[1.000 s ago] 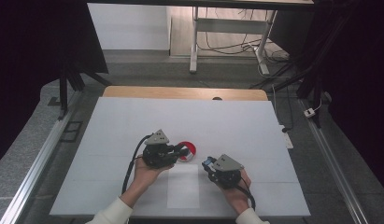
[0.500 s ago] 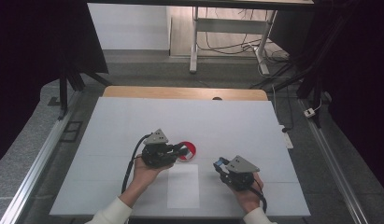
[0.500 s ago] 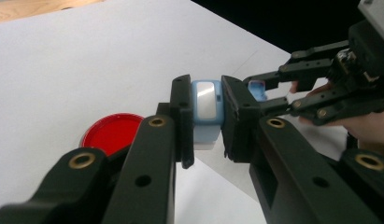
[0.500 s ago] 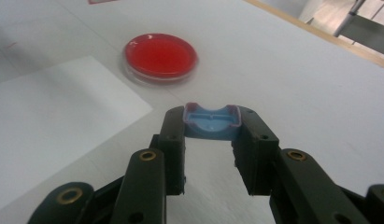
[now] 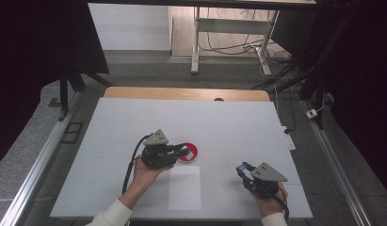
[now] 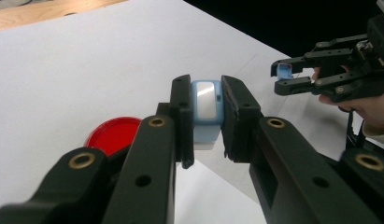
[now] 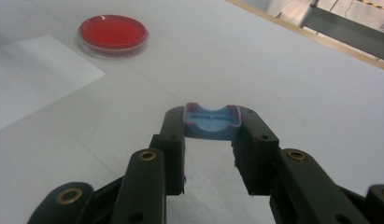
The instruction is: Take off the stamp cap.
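My left gripper (image 5: 181, 151) (image 6: 207, 85) is shut on a small light-blue block (image 6: 206, 108) with a pale shiny window, held just over the table beside a round red dish (image 5: 189, 153) (image 6: 113, 134). My right gripper (image 5: 243, 169) (image 7: 211, 116) is shut on a small blue cap (image 7: 211, 124) with a purple rim, near the table's front right. From the left gripper view, the right gripper (image 6: 284, 78) shows off to the right with the cap (image 6: 284, 70) at its tip. The red dish (image 7: 113, 32) lies far left of the right gripper.
A white sheet of paper (image 5: 184, 188) (image 7: 35, 74) lies flat between the two hands near the front edge. The white table top (image 5: 229, 127) has a wooden strip (image 5: 181, 93) along its far edge. A table frame and cables stand beyond.
The right gripper has drawn away from the left one, moving right and toward the front edge with the blue cap. The left gripper has stayed in place by the red dish.
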Action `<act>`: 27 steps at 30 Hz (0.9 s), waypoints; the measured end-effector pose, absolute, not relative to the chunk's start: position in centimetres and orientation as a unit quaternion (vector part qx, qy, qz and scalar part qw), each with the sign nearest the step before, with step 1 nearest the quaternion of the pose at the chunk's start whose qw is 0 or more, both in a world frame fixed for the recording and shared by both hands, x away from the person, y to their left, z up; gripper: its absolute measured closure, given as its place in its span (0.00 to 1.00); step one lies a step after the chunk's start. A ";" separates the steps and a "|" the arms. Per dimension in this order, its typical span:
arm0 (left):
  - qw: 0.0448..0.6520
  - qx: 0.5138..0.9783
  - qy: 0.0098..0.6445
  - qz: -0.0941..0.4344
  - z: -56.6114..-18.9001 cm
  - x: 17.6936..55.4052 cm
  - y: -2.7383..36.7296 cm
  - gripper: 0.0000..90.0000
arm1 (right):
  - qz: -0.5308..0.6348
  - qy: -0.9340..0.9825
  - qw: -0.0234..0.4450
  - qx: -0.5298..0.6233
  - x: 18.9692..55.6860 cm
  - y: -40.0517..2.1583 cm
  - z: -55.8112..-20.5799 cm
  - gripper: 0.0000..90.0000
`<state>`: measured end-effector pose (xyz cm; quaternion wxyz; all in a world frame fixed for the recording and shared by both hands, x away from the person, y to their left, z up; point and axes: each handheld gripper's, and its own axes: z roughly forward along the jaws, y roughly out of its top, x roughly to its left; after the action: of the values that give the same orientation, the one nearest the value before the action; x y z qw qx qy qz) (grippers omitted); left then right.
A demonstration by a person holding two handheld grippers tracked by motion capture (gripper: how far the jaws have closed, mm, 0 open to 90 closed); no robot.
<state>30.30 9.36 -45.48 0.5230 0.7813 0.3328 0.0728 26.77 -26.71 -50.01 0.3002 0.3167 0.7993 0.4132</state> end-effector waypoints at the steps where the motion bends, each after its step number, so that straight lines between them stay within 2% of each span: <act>1: 0.522 0.782 0.332 0.074 -45.4 30.3 9.4 0.84 | 0.415 0.798 0.300 0.318 26.7 -27.1 -50.0 0.72; 10: 0.521 0.782 0.331 0.082 -45.2 30.3 9.4 0.84 | 0.412 0.790 0.304 0.337 26.3 -29.4 -50.0 0.72; 27: 0.506 0.790 0.328 0.112 -44.4 31.7 10.0 0.84 | 0.406 0.801 0.301 0.321 26.6 -28.7 -50.4 0.72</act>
<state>31.67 10.02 -44.35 0.5057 0.7899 0.3283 0.1119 26.64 -28.72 -50.41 0.3015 0.3211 0.8007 0.4061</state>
